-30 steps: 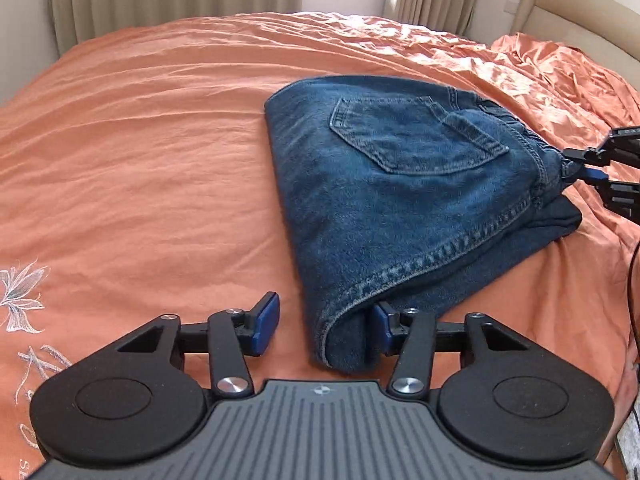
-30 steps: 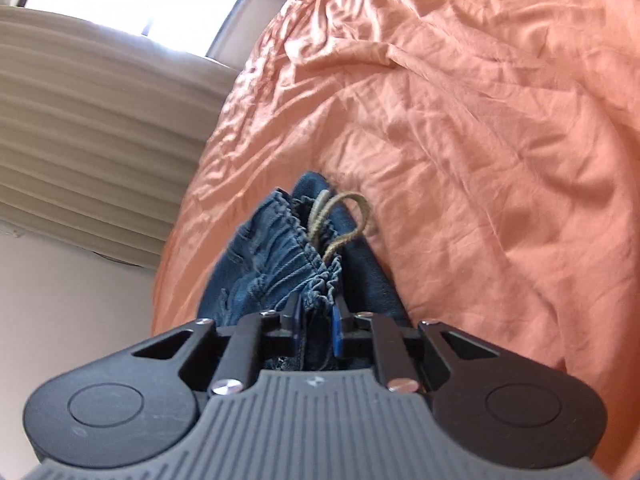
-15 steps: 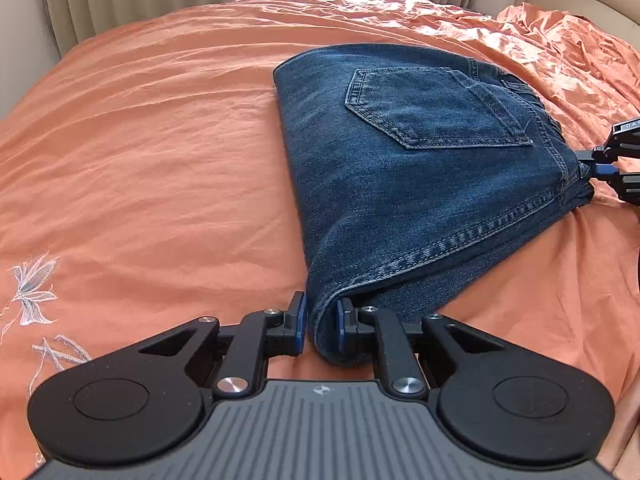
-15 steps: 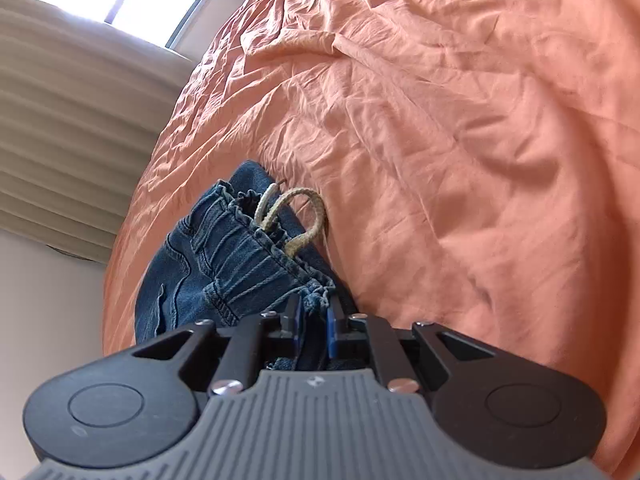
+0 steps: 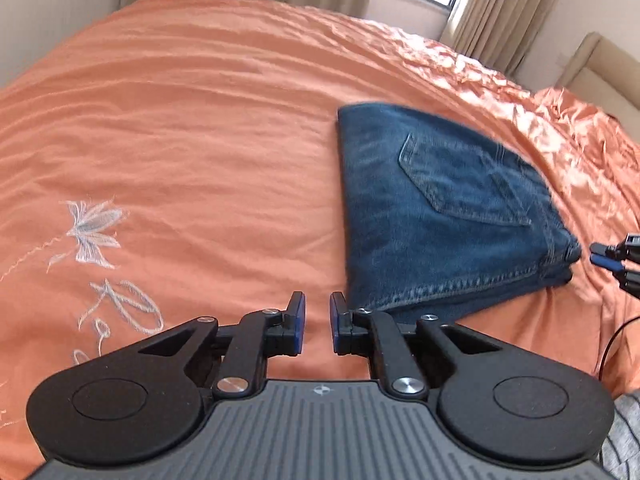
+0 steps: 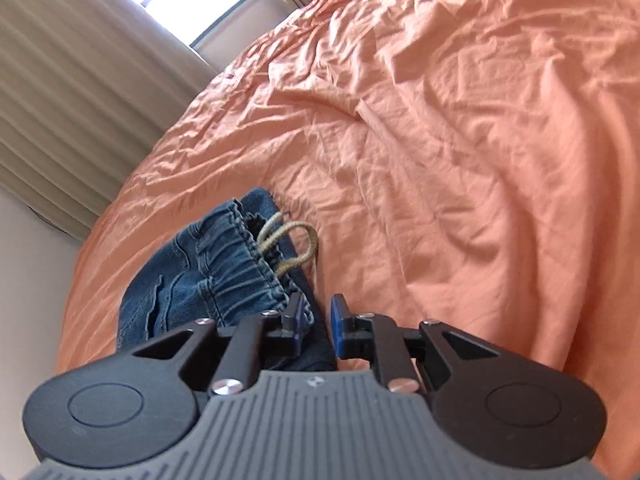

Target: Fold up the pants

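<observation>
The blue denim pants [image 5: 440,216] lie folded in a compact stack on the orange bed, back pocket up. My left gripper [image 5: 317,326] is open and empty, just left of the stack's near corner. My right gripper [image 6: 316,326] is open and empty at the elastic waistband [image 6: 236,264], where a tan drawstring [image 6: 292,244] loops out. The right gripper also shows in the left wrist view [image 5: 612,258], just off the stack's right corner.
The orange bedspread [image 5: 180,152] has white flower embroidery [image 5: 94,232] at the near left and is wrinkled to the right [image 6: 460,140]. Beige curtains [image 6: 80,92] and a window stand beyond the bed. A beige headboard [image 5: 600,68] is at the far right.
Both grippers have opened and let go of the pants. The left gripper pulled back and to the left of the stack; the right one backed off the waistband.
</observation>
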`<state>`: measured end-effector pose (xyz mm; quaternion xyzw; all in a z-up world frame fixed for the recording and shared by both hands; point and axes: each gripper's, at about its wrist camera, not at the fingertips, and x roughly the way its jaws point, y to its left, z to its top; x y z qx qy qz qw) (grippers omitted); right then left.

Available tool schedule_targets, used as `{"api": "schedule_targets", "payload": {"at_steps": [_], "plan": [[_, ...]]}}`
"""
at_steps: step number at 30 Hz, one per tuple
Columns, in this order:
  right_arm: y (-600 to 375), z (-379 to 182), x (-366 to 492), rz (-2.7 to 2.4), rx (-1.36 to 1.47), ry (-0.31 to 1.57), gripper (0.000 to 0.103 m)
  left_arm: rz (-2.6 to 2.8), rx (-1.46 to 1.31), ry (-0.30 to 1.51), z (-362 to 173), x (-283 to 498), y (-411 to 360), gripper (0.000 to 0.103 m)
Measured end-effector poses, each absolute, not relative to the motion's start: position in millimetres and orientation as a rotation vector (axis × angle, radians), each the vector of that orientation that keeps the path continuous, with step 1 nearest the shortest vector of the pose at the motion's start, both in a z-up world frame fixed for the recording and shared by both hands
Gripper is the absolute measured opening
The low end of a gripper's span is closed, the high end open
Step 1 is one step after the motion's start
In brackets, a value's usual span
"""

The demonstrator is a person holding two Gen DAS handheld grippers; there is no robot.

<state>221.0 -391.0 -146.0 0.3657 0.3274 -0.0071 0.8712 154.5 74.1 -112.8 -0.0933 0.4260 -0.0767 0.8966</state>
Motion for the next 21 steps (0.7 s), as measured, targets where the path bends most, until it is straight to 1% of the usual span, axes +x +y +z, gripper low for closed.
{"api": "schedule_targets", "payload": {"at_steps": [1, 2, 3, 5, 6, 7, 9, 11, 15, 17, 21], "plan": [[-392.5, -144.3, 222.2, 0.017, 0.781, 0.668, 0.018, -0.165, -0.221, 0.859, -108.9, 159.3, 74.7, 0.023], [-393.0, -143.3, 224.2, 0.039, 0.793, 0.654, 0.032, -0.176, -0.254, 0.837, -106.3, 164.5, 75.1, 0.033], [-392.3, -141.8, 227.9, 0.059, 0.798, 0.640, 0.038, -0.194, -0.298, 0.812, -104.5, 173.1, 74.5, 0.045], [-389.4, -139.6, 238.8, 0.095, 0.786, 0.622, 0.039, -0.221, -0.380, 0.778, -105.7, 191.8, 74.2, 0.055], [-387.4, -138.8, 247.1, 0.107, 0.779, 0.622, 0.045, -0.230, -0.415, 0.774, -107.8, 201.1, 73.6, 0.055], [-387.2, -139.7, 254.2, 0.121, 0.775, 0.626, 0.048, -0.241, -0.450, 0.770, -111.2, 211.5, 72.9, 0.057], [-387.9, -143.3, 269.0, 0.141, 0.767, 0.647, 0.059, -0.269, -0.505, 0.766, -119.6, 229.2, 71.8, 0.062], [-388.5, -149.1, 279.7, 0.148, 0.759, 0.677, 0.064, -0.292, -0.575, 0.764, -133.1, 244.9, 74.5, 0.064], [-393.4, -166.6, 297.3, 0.154, 0.807, 0.725, 0.064, -0.350, -0.751, 0.780, -163.9, 268.3, 90.0, 0.066], [-394.3, -172.5, 308.0, 0.205, 0.836, 0.739, 0.064, -0.349, -0.776, 0.799, -175.6, 279.1, 94.0, 0.066], [-388.1, -184.7, 328.2, 0.220, 0.802, 0.789, 0.064, -0.386, -0.818, 0.841, -195.3, 297.9, 92.5, 0.066]]}}
